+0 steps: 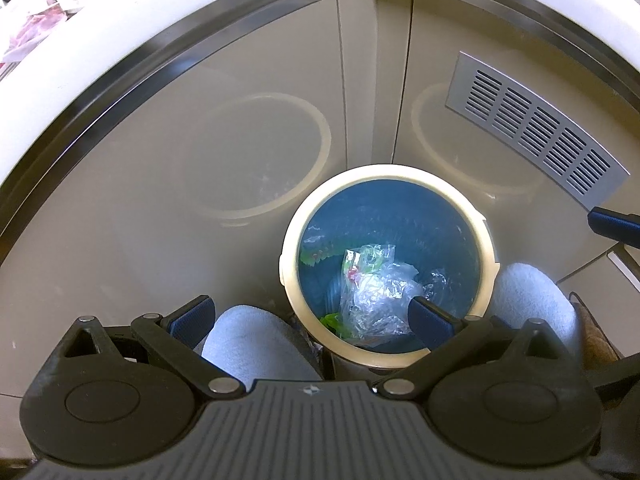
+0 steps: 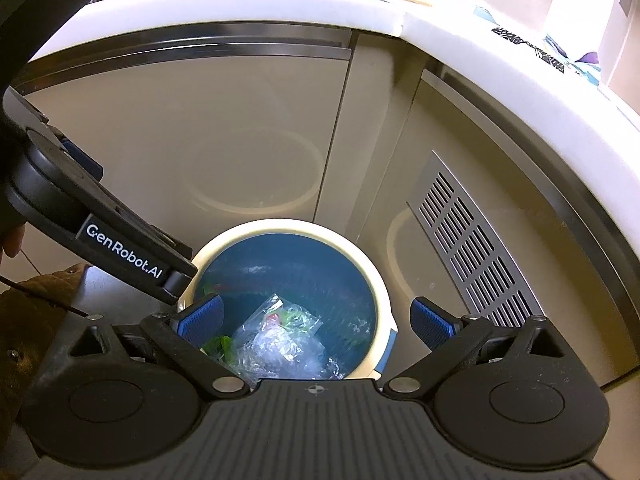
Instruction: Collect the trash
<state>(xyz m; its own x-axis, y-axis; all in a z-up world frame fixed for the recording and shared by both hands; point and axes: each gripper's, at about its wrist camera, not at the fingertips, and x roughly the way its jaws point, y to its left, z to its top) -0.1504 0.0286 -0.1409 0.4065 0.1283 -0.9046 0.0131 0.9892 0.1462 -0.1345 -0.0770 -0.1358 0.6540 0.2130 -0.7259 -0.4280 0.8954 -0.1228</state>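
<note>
A round bin with a cream rim (image 1: 289, 236) and blue inside stands on the floor in the corner of the cabinets; it also shows in the right wrist view (image 2: 382, 292). Clear crumpled plastic wrappers (image 1: 374, 288) with green and red scraps lie inside it, also seen in the right wrist view (image 2: 280, 340). My left gripper (image 1: 312, 316) is open and empty above the bin's near rim. My right gripper (image 2: 316, 320) is open and empty above the bin. The left gripper's body (image 2: 120, 248) reaches in from the left in the right wrist view.
Glossy beige cabinet doors (image 1: 200, 140) meet in a corner behind the bin. A metal vent grille (image 1: 536, 128) sits on the right door. A white countertop edge (image 2: 240, 0) runs above, with items on it. Grey slippers (image 1: 256, 340) stand either side of the bin.
</note>
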